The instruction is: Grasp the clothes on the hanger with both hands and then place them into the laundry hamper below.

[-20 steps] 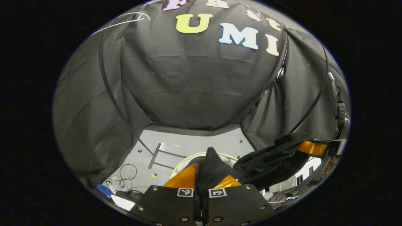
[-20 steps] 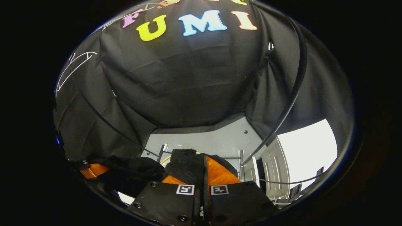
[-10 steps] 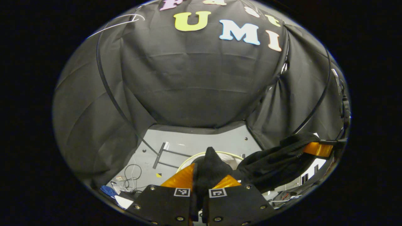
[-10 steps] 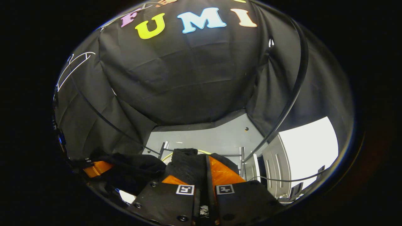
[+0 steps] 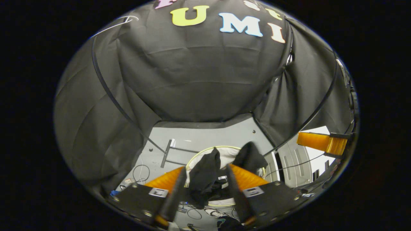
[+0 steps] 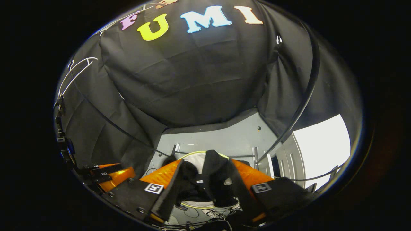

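Now both spread wide: left gripper (image 5: 205, 179) and right gripper (image 6: 205, 178), fingers apart, gripping nothing. Black clothes (image 5: 205, 175) draped over laundry hamper (image 5: 205, 150) rim, partly inside, released directly above so as to fall in.

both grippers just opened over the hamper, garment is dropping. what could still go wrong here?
1. The black garment is draped over the hamper's rim rather than fully inside; part may hang outside or slide off.
2. In the right gripper view, cloth lies between the open fingers of the right gripper; pulling back could drag it out.
3. The same goes for the left gripper.
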`<control>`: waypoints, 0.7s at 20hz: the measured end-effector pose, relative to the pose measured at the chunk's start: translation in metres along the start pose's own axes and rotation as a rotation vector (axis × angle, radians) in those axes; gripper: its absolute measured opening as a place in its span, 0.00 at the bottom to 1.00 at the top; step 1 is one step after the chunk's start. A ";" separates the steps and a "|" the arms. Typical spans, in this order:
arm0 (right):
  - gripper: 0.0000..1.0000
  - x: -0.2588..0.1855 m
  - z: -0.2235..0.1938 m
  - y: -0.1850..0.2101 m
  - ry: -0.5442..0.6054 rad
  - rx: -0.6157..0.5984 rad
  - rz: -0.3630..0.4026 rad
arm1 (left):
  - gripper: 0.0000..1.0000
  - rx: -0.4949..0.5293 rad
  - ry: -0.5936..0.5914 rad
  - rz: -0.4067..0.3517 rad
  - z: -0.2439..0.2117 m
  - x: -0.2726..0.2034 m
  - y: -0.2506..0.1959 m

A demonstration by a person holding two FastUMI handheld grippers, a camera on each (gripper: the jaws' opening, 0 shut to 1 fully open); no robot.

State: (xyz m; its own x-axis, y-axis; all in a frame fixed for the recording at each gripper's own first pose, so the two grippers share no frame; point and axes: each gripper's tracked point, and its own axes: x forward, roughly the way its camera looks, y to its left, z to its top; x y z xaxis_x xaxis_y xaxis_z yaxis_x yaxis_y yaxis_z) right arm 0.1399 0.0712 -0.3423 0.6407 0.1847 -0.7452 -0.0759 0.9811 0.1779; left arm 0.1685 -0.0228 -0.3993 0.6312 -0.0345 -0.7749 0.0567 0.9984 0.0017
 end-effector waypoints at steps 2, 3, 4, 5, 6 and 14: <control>0.96 -0.001 0.000 -0.004 -0.004 0.005 -0.010 | 0.96 -0.001 -0.005 0.014 -0.002 -0.004 0.001; 0.97 -0.003 -0.002 -0.009 -0.001 0.011 -0.022 | 0.96 0.003 -0.005 0.020 -0.002 -0.006 0.002; 1.00 -0.003 -0.003 -0.013 0.000 0.018 -0.037 | 0.96 0.009 -0.005 0.028 -0.005 -0.007 0.003; 0.99 -0.006 -0.002 -0.017 -0.005 0.026 -0.047 | 0.96 0.014 -0.008 0.033 -0.005 -0.009 0.003; 0.98 -0.007 -0.002 -0.021 -0.011 0.035 -0.053 | 0.96 0.019 -0.012 0.037 -0.004 -0.012 0.002; 0.98 -0.038 0.015 -0.054 -0.069 0.037 -0.083 | 0.96 0.020 -0.140 0.045 0.043 -0.065 -0.018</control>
State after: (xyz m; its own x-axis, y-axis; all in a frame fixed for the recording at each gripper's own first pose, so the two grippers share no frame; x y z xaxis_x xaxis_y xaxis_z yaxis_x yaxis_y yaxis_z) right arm 0.1308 0.0108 -0.3138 0.6949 0.0974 -0.7125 0.0073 0.9898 0.1424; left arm 0.1602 -0.0403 -0.3216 0.7348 0.0031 -0.6782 0.0401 0.9980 0.0480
